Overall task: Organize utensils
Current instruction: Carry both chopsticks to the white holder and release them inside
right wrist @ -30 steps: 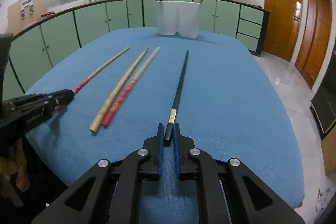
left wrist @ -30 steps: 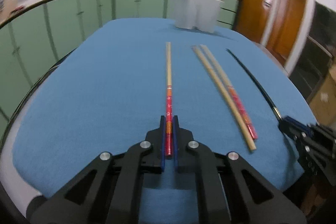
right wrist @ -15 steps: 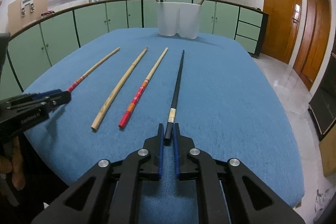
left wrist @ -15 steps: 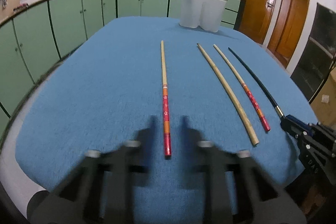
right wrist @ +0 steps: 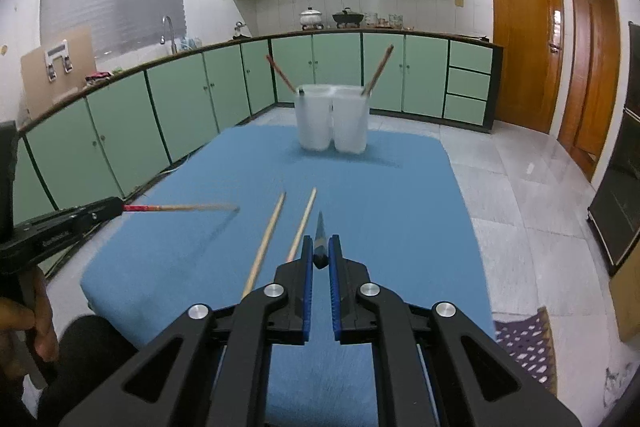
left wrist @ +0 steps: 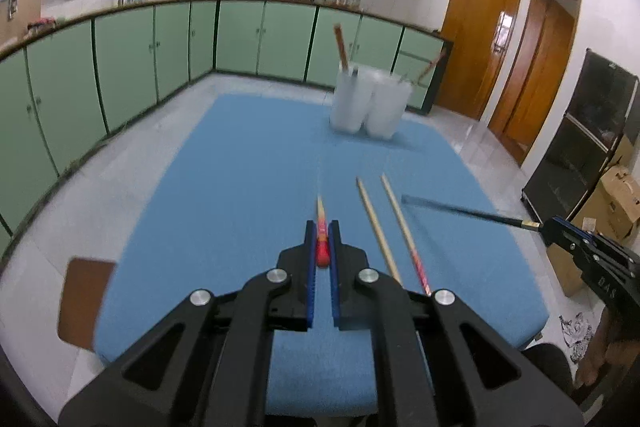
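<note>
My left gripper [left wrist: 321,239] is shut on a red-ended wooden chopstick [left wrist: 321,227] and holds it above the blue table [left wrist: 248,187]; it also shows in the right wrist view [right wrist: 180,207]. My right gripper [right wrist: 320,253] is shut on a black chopstick [right wrist: 320,233], seen from the left wrist as well [left wrist: 452,207]. Two more chopsticks, a plain one [left wrist: 376,227] and a red-ended one [left wrist: 404,231], lie on the table between them. A white twin-cup holder [right wrist: 331,123] stands at the far end with a chopstick in each cup.
Green kitchen cabinets [right wrist: 180,99] run along the left and back. Wooden doors [right wrist: 524,39] are at the right. A brown stool [left wrist: 84,299] stands left of the table. A cardboard box [left wrist: 616,199] sits on the floor at the right.
Both grippers have lifted well above the table, each carrying its chopstick. The left gripper closed on the red-ended chopstick again after a blurred open moment.
</note>
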{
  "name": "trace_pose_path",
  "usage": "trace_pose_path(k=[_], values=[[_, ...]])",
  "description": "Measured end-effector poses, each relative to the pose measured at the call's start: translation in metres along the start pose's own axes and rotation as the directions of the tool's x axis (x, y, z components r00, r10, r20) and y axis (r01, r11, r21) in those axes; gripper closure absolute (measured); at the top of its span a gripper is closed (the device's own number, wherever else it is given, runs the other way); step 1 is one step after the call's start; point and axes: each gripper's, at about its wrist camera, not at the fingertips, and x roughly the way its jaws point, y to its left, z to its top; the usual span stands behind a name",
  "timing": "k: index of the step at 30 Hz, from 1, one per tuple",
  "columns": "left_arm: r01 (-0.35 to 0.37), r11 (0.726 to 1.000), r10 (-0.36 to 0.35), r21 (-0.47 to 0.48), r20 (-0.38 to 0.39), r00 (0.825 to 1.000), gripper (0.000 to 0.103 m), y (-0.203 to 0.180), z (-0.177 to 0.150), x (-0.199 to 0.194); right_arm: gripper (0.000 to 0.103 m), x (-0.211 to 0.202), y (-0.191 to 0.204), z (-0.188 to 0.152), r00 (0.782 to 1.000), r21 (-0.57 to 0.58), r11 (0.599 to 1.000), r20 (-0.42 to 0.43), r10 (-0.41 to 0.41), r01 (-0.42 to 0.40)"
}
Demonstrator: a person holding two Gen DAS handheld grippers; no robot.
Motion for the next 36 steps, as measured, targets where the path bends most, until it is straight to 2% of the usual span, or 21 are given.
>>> trace_pose_path(k=[6, 17, 22, 29, 34, 36], values=[[0.029, 0.998, -0.031, 0.062, 0.034, 0.999, 0.098, -0.006, 0.044, -0.016, 0.096, -0.004, -0.001, 0.055, 0.999, -0.039, 0.999, -0.025, 0.019, -0.020], [0.121, 0.983, -0.110, 0.141, -0.088, 0.990, 0.098, -0.019, 0.118, 0.017, 0.097, 0.030, -0.002, 0.140, 0.983, -0.082, 0.996, -0.182, 0.032, -0.047], [0.144, 0.973, -0.127, 0.179, -0.100, 0.987, 0.098, -0.032, 0.160, 0.028, 0.097, 0.043, -0.005, 0.192, 0.971, -0.087, 0.996, -0.237, 0.013, -0.034], [0.151, 0.971, -0.148, 0.184, -0.029, 0.989, 0.098, -0.053, 0.236, 0.037, 0.097, 0.053, -0.014, 0.261, 0.976, -0.051, 0.999, -0.219, -0.009, -0.002], [0.133, 0.976, -0.142, 0.171, 0.042, 0.989, 0.098, -0.068, 0.288, 0.052, 0.097, 0.058, -0.020, 0.317, 0.989, -0.025, 0.999, -0.144, -0.031, 0.027], [0.128, 0.982, -0.140, 0.137, 0.080, 0.987, 0.098, -0.071, 0.310, 0.060, 0.097, 0.063, -0.021, 0.335, 0.993, -0.021, 0.999, -0.110, -0.038, 0.035]])
